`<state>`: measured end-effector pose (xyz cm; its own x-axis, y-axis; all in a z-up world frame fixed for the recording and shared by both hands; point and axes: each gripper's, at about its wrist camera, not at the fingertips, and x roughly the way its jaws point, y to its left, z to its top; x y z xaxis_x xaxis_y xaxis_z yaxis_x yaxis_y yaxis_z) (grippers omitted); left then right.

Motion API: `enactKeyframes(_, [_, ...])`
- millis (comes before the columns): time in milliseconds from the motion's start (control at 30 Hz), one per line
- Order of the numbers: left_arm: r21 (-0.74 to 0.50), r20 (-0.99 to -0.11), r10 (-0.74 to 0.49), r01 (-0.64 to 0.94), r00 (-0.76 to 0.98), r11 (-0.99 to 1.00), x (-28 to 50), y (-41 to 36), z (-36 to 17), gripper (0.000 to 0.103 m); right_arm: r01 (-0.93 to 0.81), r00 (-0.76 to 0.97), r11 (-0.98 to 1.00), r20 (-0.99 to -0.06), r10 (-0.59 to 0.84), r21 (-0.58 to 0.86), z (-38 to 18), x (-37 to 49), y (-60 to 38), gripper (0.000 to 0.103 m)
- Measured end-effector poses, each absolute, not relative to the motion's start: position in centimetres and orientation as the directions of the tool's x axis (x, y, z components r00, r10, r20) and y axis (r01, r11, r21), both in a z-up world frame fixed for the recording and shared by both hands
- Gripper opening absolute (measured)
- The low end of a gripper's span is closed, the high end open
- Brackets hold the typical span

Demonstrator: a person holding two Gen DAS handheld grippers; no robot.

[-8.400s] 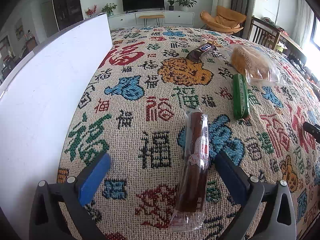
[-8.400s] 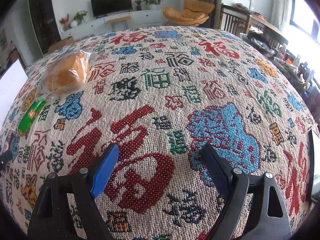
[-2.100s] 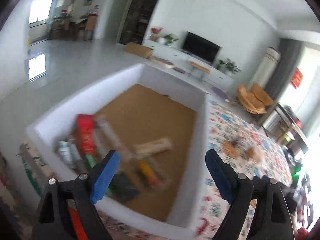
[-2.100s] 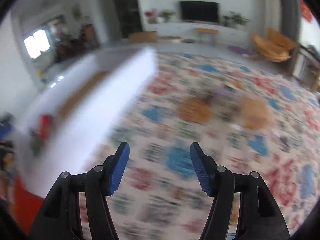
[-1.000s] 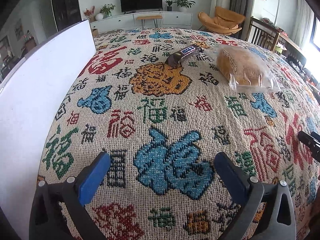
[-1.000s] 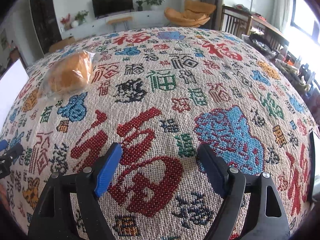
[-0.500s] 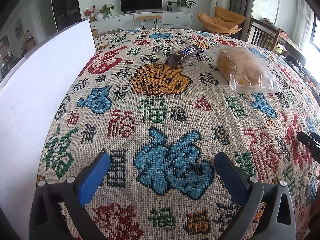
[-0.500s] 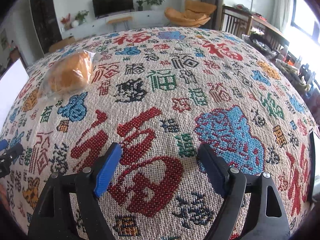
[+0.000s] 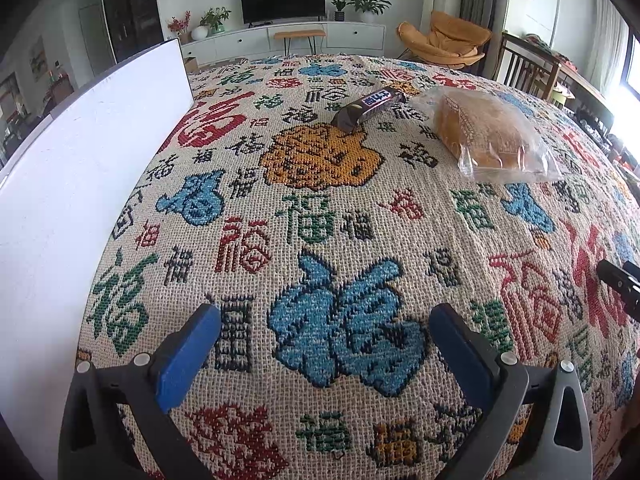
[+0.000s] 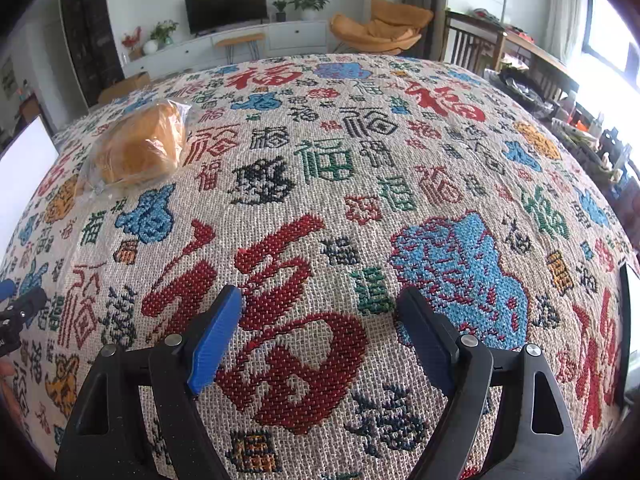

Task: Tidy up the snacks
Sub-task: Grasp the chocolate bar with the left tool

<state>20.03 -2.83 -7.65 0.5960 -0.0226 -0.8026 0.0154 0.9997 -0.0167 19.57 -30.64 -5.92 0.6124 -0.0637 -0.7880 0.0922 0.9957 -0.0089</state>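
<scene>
A dark chocolate bar (image 9: 368, 107) lies far ahead on the patterned tablecloth (image 9: 340, 220) in the left wrist view. To its right sits a bun in a clear bag (image 9: 486, 134); the right wrist view shows the same bagged bun (image 10: 140, 148) at the far left. My left gripper (image 9: 325, 332) hovers open over the cloth with nothing between its blue pads (image 9: 188, 356). My right gripper (image 10: 320, 312) is open too, over a red character, empty. Both snacks lie well beyond the fingertips.
The white box wall (image 9: 72, 184) runs along the left side of the table; its corner (image 10: 24, 160) shows in the right wrist view. Dining chairs (image 10: 472, 46) and a cluttered table (image 10: 528, 80) stand beyond the right edge. The other gripper's tip (image 9: 618, 280) shows at right.
Nothing differs over the last second. About two seconds ago both grippers were swinging, the left over the box of snacks; the sausage and green bar seen on the cloth earlier are gone.
</scene>
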Motion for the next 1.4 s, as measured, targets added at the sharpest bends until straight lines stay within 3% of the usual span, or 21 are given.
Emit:
enactKeyframes(200, [-0.051, -0.875, -0.111, 0.14, 0.471, 0.989, 24.7, -2.1, -6.7, 0.103, 0.092, 0.612, 0.996, -0.788, -0.063, -0.008, -5.9, 19.6, -30.6, 0.084])
enactKeyframes(400, [-0.049, -0.895, -0.098, 0.122, 0.436, 0.991, 34.2, -1.1, -5.3, 0.103, 0.092, 0.612, 0.996, -0.788, -0.065, -0.01, -5.8, 19.5, -30.4, 0.085])
enactKeyframes(667, [-0.013, -0.866, -0.112, 0.202, 0.488, 0.979, 40.5, -5.2, -6.2, 0.101, 0.092, 0.612, 0.996, -0.789, -0.064, -0.009, -6.0, 19.7, -30.7, 0.085])
enactKeyframes(733, [0.002, -0.858, -0.097, 0.192, 0.504, 0.981, 41.3, -5.4, -6.2, 0.087, 0.092, 0.611, 0.996, -0.789, -0.064, -0.01, -6.0, 19.7, -30.7, 0.085])
enactKeyframes(767, [-0.014, -0.849, -0.114, 0.193, 0.516, 0.981, 41.4, -5.3, -5.9, 0.069, 0.091, 0.611, 0.996, -0.789, -0.063, -0.01, -6.1, 19.8, -30.7, 0.086])
enactKeyframes(800, [-0.022, -0.84, -0.123, 0.192, 0.528, 0.981, 41.2, -5.2, -5.7, 0.039, 0.091, 0.611, 0.996, -0.789, -0.063, -0.009, -6.1, 19.8, -30.7, 0.086])
enactKeyframes(833, [-0.036, -0.835, -0.135, 0.192, 0.533, 0.981, 41.0, -5.0, -5.5, 0.025, 0.089, 0.61, 0.996, -0.79, -0.061, -0.008, -6.1, 19.9, -30.6, 0.087])
enactKeyframes(867, [-0.039, -0.836, -0.135, 0.188, 0.532, 0.981, 40.8, -4.9, -5.4, 0.018, 0.088, 0.61, 0.996, -0.79, -0.06, -0.008, -6.2, 20.0, -30.6, 0.087])
enactKeyframes(1133, [-0.116, -0.841, -0.158, 0.113, 0.517, 0.987, 31.3, -0.4, -4.8, 0.018, 0.087, 0.609, 0.996, -0.791, -0.059, -0.008, -6.3, 20.2, -30.5, 0.088])
enactKeyframes(1400, [-0.1, -0.843, -0.139, 0.104, 0.519, 0.99, 19.9, 1.7, -5.5, 0.019, 0.087, 0.609, 0.996, -0.791, -0.06, -0.009, -6.3, 20.2, -30.6, 0.088])
